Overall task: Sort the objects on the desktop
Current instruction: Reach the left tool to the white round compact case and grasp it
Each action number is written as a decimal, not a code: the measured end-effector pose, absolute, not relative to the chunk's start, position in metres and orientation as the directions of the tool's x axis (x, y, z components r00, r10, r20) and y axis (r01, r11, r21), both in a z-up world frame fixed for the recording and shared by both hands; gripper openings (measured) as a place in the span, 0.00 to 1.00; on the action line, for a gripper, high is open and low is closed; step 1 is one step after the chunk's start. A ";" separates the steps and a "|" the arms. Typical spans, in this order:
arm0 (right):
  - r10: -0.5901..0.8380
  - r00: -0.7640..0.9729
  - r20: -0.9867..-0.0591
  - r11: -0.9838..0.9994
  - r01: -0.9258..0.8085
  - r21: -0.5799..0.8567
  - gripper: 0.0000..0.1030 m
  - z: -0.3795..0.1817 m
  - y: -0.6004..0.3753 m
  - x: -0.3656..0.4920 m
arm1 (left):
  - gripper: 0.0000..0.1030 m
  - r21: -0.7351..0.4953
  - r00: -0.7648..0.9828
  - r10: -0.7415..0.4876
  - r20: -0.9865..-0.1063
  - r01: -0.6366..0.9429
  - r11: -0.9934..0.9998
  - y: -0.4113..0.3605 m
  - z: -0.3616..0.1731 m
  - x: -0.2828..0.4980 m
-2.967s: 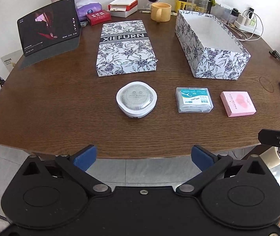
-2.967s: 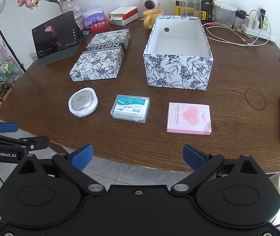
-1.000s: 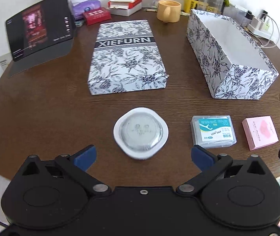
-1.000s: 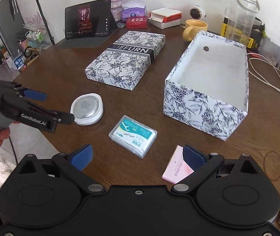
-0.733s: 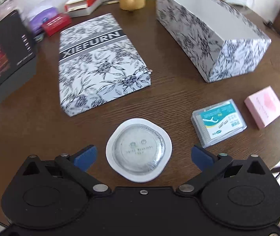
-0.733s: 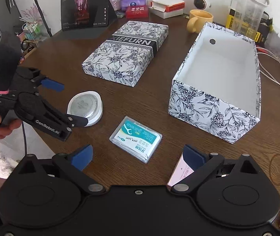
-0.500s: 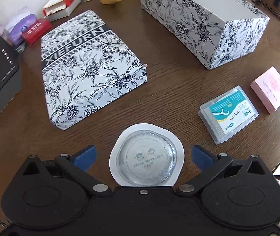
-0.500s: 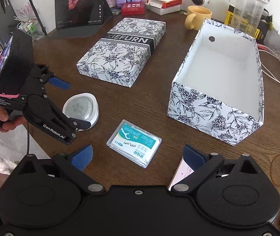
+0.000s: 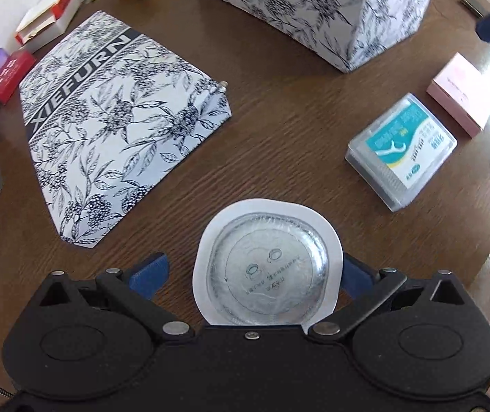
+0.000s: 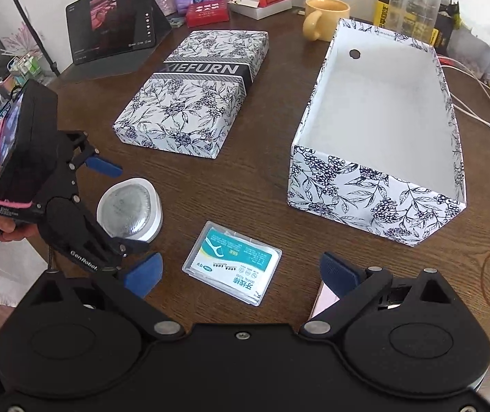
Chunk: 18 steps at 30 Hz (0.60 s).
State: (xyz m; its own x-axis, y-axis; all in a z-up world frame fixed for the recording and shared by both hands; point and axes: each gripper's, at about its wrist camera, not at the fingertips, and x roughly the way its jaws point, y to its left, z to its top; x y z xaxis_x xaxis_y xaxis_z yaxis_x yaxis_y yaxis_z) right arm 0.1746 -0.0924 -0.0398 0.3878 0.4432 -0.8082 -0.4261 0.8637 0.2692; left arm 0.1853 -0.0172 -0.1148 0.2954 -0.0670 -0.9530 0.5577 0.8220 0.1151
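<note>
Desk sorting, grasp stage: left gripper (image 9: 253, 271) spread wide astride round white case (image 9: 268, 267), pads either side, nothing clamped. Right gripper (image 10: 240, 273) equally wide, empty, above floss packet (image 10: 233, 262); pink box (image 10: 324, 300) under its right finger. Floral box (image 10: 375, 185) ahead, lidless, bare inside; lid (image 10: 193, 94) left-ahead. Likely next: squeeze on case, lift level, carry to box.

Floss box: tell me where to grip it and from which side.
Grip the floss box across its two long edges, coming straight down from above. It lies flat and low on the table, label up, so only its thin side walls offer a hold. The right gripper is open above it, its fingers wide enough apart.
</note>
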 end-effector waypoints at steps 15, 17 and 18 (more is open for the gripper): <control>0.405 0.407 -0.819 0.902 -0.324 0.285 0.97 -0.042 -0.080 0.182 | 0.79 0.030 0.242 -0.151 -0.958 0.612 0.790 -0.019 -0.117 0.193; 0.400 0.409 -0.820 0.906 -0.311 0.287 0.97 -0.043 -0.079 0.183 | 0.79 0.025 0.233 -0.153 -0.960 0.620 0.784 -0.019 -0.116 0.193; 0.397 0.410 -0.821 0.908 -0.304 0.288 0.97 -0.043 -0.078 0.183 | 0.79 0.023 0.229 -0.154 -0.961 0.622 0.783 -0.019 -0.115 0.193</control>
State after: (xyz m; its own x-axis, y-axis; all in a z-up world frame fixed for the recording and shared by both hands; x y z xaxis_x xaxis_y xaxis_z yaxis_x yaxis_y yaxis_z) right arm 0.1832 -0.0781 -0.0427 0.4104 0.3970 -0.8210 -0.3036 0.9084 0.2875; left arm 0.1928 -0.0191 -0.1152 0.2293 -0.1544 -0.9610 0.6221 0.7826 0.0227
